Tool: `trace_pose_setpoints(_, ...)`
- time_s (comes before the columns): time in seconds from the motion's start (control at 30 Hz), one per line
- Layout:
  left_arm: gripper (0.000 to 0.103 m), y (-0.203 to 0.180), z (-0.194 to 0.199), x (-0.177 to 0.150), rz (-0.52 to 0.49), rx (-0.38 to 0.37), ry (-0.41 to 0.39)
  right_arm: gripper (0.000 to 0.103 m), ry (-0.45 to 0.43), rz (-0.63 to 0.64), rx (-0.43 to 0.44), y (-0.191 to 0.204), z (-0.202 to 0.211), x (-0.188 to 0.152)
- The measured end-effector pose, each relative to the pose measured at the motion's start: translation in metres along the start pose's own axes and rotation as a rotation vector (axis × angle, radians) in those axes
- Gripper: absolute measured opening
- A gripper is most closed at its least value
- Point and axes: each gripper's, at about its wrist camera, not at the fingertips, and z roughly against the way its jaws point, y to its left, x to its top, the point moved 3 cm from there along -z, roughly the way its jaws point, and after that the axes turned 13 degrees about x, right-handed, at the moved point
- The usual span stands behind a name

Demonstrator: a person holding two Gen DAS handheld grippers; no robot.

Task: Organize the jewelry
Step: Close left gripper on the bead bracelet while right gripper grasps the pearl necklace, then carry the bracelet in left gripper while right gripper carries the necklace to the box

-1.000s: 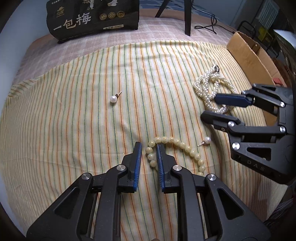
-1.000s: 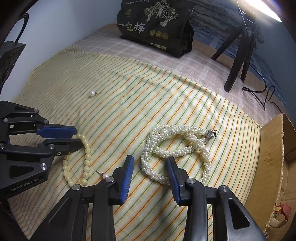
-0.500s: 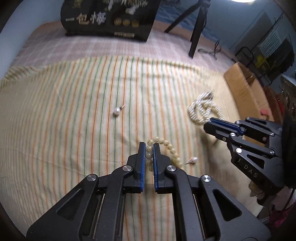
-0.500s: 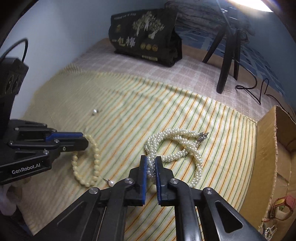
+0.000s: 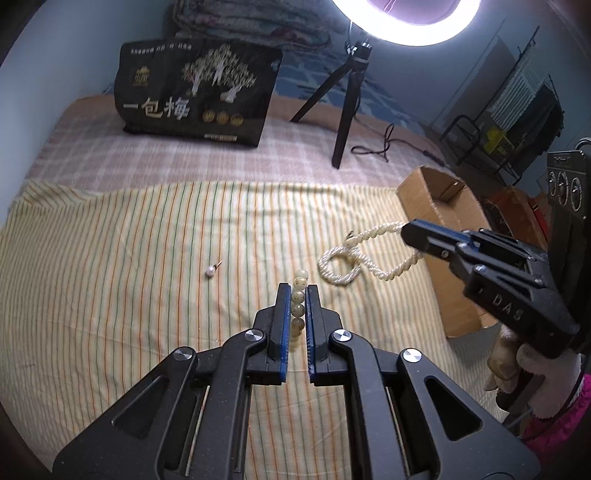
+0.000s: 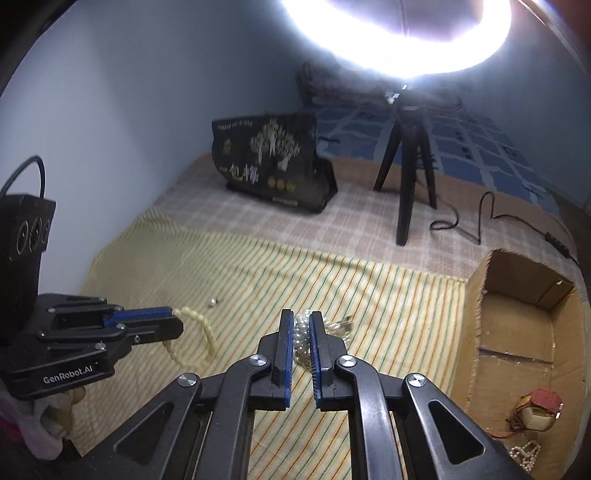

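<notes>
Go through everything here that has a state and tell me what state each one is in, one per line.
Left tool: shut on the bead bracelet.
Right tool: shut on the pearl necklace.
Bead bracelet: gripped, hanging above the cloth.
Pearl necklace: gripped at one end, loop dangling.
Pearl earring: lying loose on the striped cloth.
Cardboard box: open, some jewelry inside.
Ring light: on.

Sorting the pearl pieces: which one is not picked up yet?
The single pearl earring lies loose on the striped cloth; the bead bracelet and twisted pearl necklace are each clamped between fingers.
</notes>
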Motion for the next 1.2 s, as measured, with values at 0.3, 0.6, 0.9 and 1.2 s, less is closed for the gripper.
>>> trace_pose_setpoints(0.3,0.005,-0.008,0.021,0.006,0.007,-0.033,-0.033,0.006,-0.103,-0.011,-0.015,0.005,0.041,0.016)
trace_pose_setpoints(0.6,0.005,-0.024,0.045,0.008,0.002,-0.059,-0.064,0.006,-0.176,0.022,-0.016,0.027,0.079,0.021)
trace_pose_setpoints(0.9,0.005,-0.047,0.064,0.011,-0.021,-0.097,-0.1,0.006,-0.257,0.034,-0.043,0.029,0.124,0.026)
trace_pose_setpoints(1.2,0.005,-0.083,0.079,0.02,-0.039,-0.141,-0.136,0.006,-0.347,-0.021,-0.103,-0.012,0.175,0.029)
